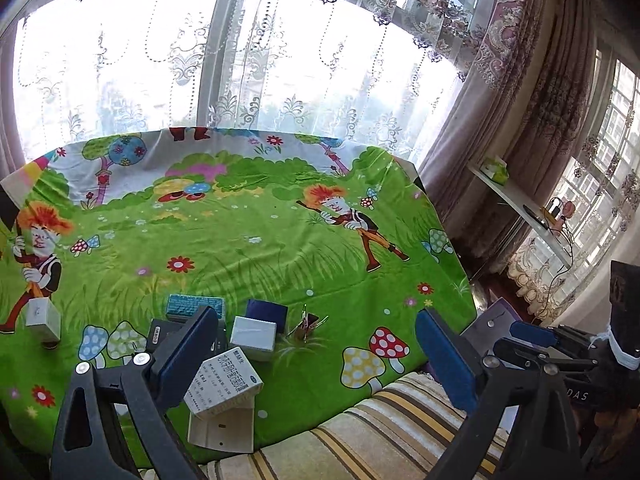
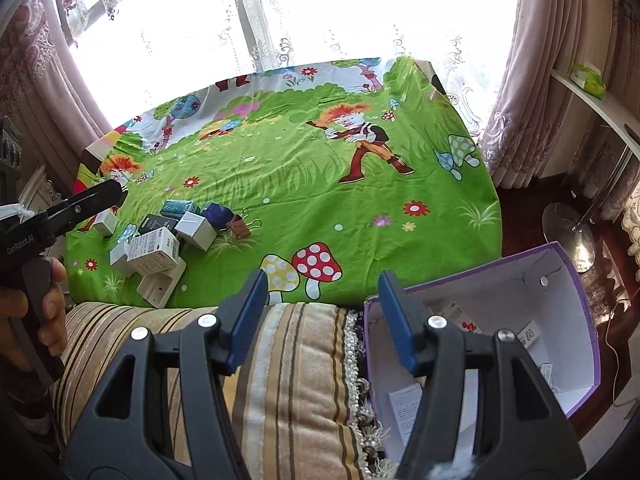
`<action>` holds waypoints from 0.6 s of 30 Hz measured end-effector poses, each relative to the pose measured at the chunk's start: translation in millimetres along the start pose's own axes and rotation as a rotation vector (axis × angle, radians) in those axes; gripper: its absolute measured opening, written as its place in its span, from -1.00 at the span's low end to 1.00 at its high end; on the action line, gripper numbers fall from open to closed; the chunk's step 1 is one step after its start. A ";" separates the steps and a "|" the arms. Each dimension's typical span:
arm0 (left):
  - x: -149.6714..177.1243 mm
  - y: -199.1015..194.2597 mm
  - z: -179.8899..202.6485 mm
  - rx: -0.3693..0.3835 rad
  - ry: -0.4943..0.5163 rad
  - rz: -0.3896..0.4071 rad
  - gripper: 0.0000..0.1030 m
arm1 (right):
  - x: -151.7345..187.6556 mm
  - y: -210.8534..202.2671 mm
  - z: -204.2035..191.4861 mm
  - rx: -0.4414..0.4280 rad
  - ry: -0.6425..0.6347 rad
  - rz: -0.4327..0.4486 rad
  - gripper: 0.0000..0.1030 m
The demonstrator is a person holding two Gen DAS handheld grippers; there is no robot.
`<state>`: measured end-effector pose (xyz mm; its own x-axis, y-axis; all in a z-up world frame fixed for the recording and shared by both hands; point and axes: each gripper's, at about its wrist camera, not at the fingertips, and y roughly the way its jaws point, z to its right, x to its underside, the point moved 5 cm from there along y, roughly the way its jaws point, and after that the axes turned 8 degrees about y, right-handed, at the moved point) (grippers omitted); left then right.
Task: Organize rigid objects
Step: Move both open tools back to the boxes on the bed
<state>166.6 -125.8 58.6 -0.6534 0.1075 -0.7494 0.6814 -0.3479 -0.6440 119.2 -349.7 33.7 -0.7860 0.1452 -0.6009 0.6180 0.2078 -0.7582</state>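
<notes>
Both grippers tilted downward, jaws apart and empty. Left gripper (image 1: 316,360) hung near the small boxes (image 2: 156,248); right gripper (image 2: 320,320) hung beside the purple box (image 2: 580,320).

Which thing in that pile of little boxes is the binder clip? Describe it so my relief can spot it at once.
On the green cartoon cloth, find the cluster of small boxes near its left front. The binder clip lies at the cluster's right edge, beside the dark blue box. It alone is brown with thin wire handles; everything around it is a plain carton.
</notes>
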 end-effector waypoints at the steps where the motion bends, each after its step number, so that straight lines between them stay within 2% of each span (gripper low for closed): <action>1: -1.9 -2.0 -7.5 -0.012 -0.008 0.005 0.94 | -3.6 2.2 -8.3 -0.010 -0.002 0.005 0.21; 6: -14.2 -15.8 -48.2 -0.082 -0.049 0.037 0.94 | -20.5 12.8 -55.2 -0.064 -0.039 0.023 0.23; 10: -21.3 -25.9 -79.2 -0.129 -0.086 0.058 0.94 | -28.9 18.8 -92.5 -0.106 -0.081 0.032 0.33; 18: -25.6 -35.7 -130.7 -0.200 -0.147 0.070 0.94 | -28.6 43.4 -146.7 -0.140 -0.153 0.002 0.47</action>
<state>202.1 5.5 80.6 -0.6334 -0.0521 -0.7720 0.7686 -0.1575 -0.6200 166.4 -203.0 55.1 -0.7667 -0.0002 -0.6420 0.6033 0.3418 -0.7206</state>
